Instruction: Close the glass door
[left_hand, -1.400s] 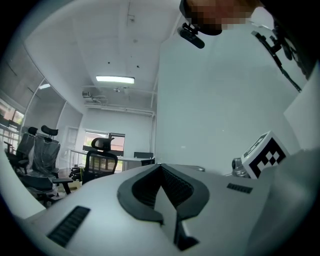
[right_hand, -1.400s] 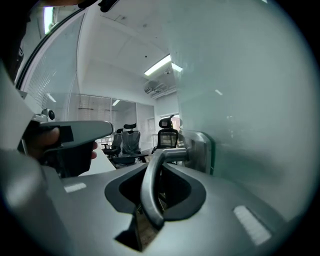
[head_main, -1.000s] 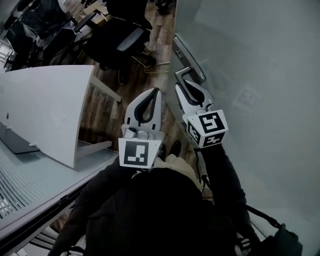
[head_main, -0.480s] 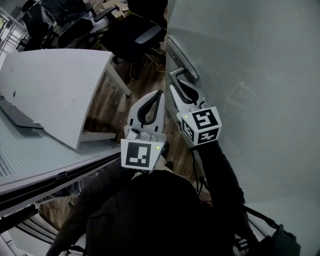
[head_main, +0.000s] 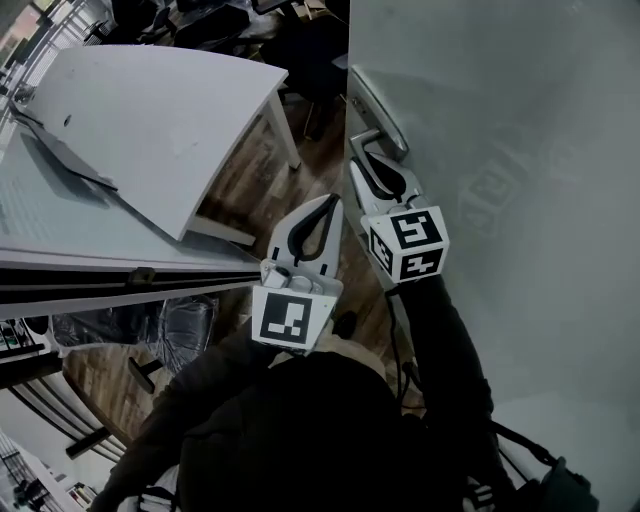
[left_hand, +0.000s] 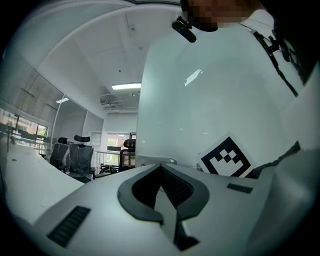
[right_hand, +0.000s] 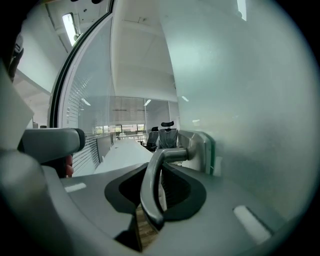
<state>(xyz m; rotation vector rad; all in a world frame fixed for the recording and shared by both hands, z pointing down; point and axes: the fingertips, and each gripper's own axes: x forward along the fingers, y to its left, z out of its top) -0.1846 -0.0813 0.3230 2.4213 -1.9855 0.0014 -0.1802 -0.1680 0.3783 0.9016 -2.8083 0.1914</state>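
The right claw (head_main: 360, 162) pinches the door handle (right_hand: 150, 190); the left claw (head_main: 330, 203) seems pressed together, empty.

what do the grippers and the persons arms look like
Both the left gripper and the right gripper are light grey plastic, with tapering jaws and a black ribbed lining around a teardrop-shaped opening. Each carries a white cube with black square markers. The person wears a black jacket; its sleeves cover both arms.

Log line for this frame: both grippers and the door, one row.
right gripper: shut on door handle | left gripper: shut, empty, clear of the door | glass door: not yet closed
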